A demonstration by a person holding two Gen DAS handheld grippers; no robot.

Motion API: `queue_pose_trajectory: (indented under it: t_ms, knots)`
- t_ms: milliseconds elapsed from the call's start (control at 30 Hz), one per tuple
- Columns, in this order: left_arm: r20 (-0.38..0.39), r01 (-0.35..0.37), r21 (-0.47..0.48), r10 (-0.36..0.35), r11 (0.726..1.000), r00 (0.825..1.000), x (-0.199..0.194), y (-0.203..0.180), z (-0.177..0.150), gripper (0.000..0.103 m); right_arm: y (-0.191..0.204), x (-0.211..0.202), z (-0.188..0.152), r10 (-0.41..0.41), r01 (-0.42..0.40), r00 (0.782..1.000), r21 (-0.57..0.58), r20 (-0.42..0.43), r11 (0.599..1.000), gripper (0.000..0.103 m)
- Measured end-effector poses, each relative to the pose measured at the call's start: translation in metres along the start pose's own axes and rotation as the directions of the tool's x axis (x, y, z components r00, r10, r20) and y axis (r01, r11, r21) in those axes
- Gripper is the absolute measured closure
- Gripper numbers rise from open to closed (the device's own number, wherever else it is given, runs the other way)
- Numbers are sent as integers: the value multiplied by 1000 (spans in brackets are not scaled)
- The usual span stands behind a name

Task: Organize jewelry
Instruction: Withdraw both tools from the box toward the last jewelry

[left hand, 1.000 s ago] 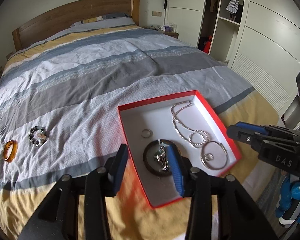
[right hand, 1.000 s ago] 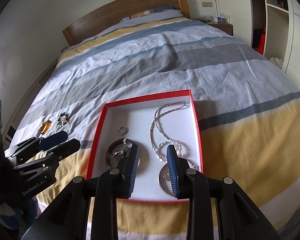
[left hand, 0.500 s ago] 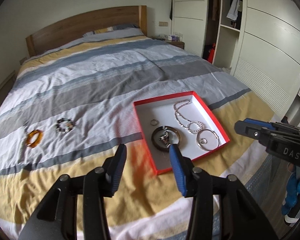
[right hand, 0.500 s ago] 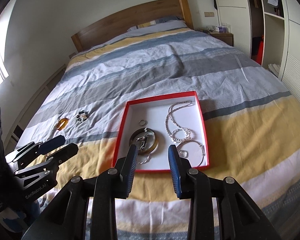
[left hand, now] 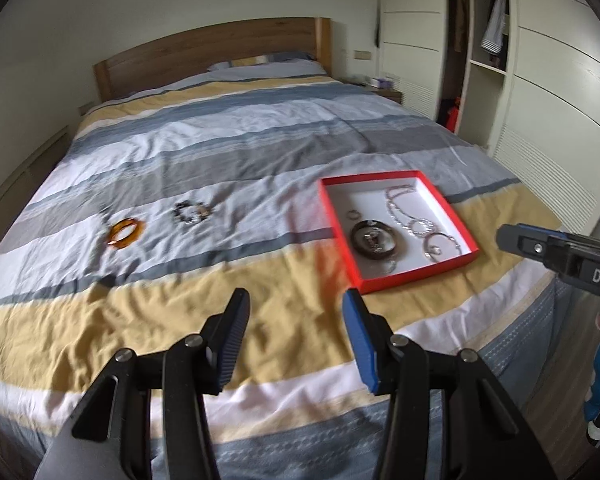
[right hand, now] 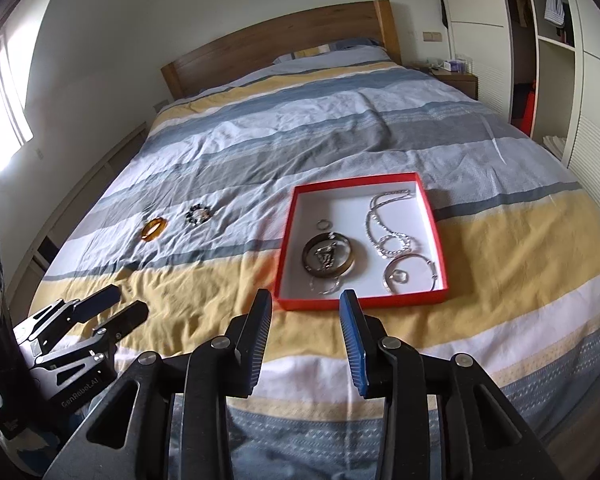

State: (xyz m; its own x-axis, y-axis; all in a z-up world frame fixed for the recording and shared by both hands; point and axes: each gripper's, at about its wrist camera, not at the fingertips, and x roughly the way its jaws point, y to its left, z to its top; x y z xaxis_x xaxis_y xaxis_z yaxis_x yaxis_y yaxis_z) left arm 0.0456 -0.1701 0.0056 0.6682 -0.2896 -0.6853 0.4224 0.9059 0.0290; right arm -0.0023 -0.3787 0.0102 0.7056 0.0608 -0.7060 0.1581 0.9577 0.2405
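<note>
The left hand-held gripper (left hand: pixel 296 316) stands with its jaws apart and nothing between them, hanging over the yellow stripe at the foot of the bed (left hand: pixel 260 148), short of the red box (left hand: pixel 420 278) and to its left. The right hand-held gripper (right hand: pixel 306 316) is opening, its jaws also empty, and sits just short of the red box's near wall. A second ago both sat low over the box, the left one right above the dark bangle (right hand: pixel 328 258) with the pendant lying inside its ring; now both have pulled back and risen, so the whole box and much of the bed show. I read this as a drop-off finished: the pendant piece is in the box and both hands are free for the next pick.

Both tools tilt downward toward the bedspread, side by side, the right one seen at the right edge of the left view (left hand: pixel 556 248) and the left one low at the left of the right view (right hand: pixel 104 312).

Inside the red box lie a small ring (right hand: pixel 324 224), the dark bangle, a silver chain necklace (right hand: pixel 384 216) and a silver bangle (right hand: pixel 410 272). Well to the left of the box, on the grey and white stripes, an amber bangle (left hand: pixel 126 232) and a dark beaded bracelet (left hand: pixel 192 212) remain loose on the bed, the bracelet the nearer of the two to the box. Those two look like what is left to gather.
</note>
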Motion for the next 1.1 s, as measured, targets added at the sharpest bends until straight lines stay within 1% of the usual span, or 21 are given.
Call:
queue_pose_trajectory:
  t_ms: [100, 300, 467, 567, 800, 1000, 1100]
  knots:
    - [17, -28, -40, 29, 999, 999, -14, 18, -6, 57, 13, -6, -4, 4, -4, 1000, -23, 1, 1000, 65]
    - [60, -90, -66, 94, 994, 994, -38, 41, -16, 57, 41, -17, -10, 19, -18, 1000, -66, 9, 998, 59]
    - [86, -111, -79, 118, 991, 989, -53, 54, -25, 57, 59, -19, -12, 32, -31, 999, -95, 8, 995, 55]
    - [97, -122, -90, 130, 988, 987, -61, 61, -31, 57, 70, -19, -13, 36, -36, 999, -113, 4, 993, 54]
    - [103, -151, -121, 164, 981, 981, -72, 83, -44, 57, 93, -15, -22, 42, -44, 999, -150, -19, 988, 52]
    - [86, -171, -161, 187, 972, 979, -74, 106, -55, 57, 109, -6, -26, 46, -53, 998, -176, -44, 983, 50]
    - [77, -181, -180, 197, 967, 977, -71, 117, -58, 57, 118, 0, -25, 54, -63, 997, -193, -55, 979, 46]
